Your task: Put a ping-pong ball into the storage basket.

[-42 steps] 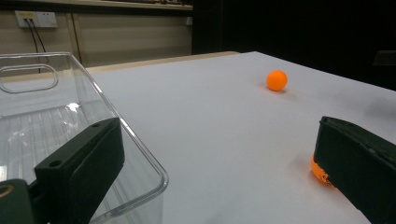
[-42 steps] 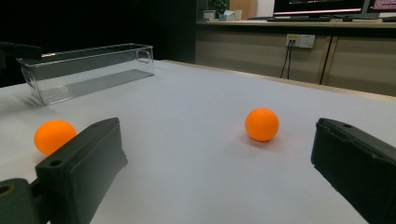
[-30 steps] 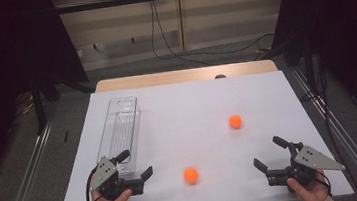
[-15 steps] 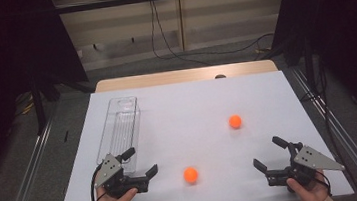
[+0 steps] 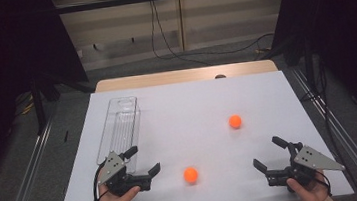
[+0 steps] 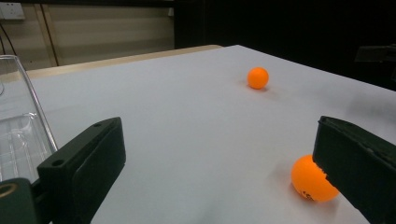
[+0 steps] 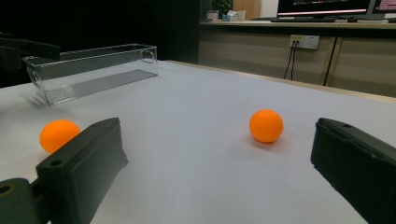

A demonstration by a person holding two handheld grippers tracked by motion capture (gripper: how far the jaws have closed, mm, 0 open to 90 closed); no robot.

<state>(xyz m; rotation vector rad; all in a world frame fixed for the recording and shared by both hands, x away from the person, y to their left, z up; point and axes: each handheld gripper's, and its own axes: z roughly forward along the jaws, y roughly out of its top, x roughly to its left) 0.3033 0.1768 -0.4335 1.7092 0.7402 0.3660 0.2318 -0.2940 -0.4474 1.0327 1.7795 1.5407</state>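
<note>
**While both grippers idle wide, nearest ball waits for the left**

With jaws spread wide and holding nothing, left gripper (image 5: 142,160) sits at the near-left edge of the white table (image 5: 192,104), aimed toward 3 o'clock. Just beyond its tips: small orange plastic ball (image 5: 190,174), resting on the sheet and, in the left gripper view (image 6: 310,179), partly tucked behind one jaw. Apart still, not touching.

Judged light, hollow, smooth and hard, so prone to roll or squirt out under a glancing touch. Best taken across the widest part, pads squarely on opposite sides, closing gently.

Over at 3 o'clock from that ball, right gripper (image 5: 267,154), equally wide open and empty. Farther up at about 1 o'clock, second orange ball (image 5: 235,121), well apart from both. At 10 o'clock, long clear plastic tray (image 5: 118,124), empty as far as can be seen, likely the destination.
</note>
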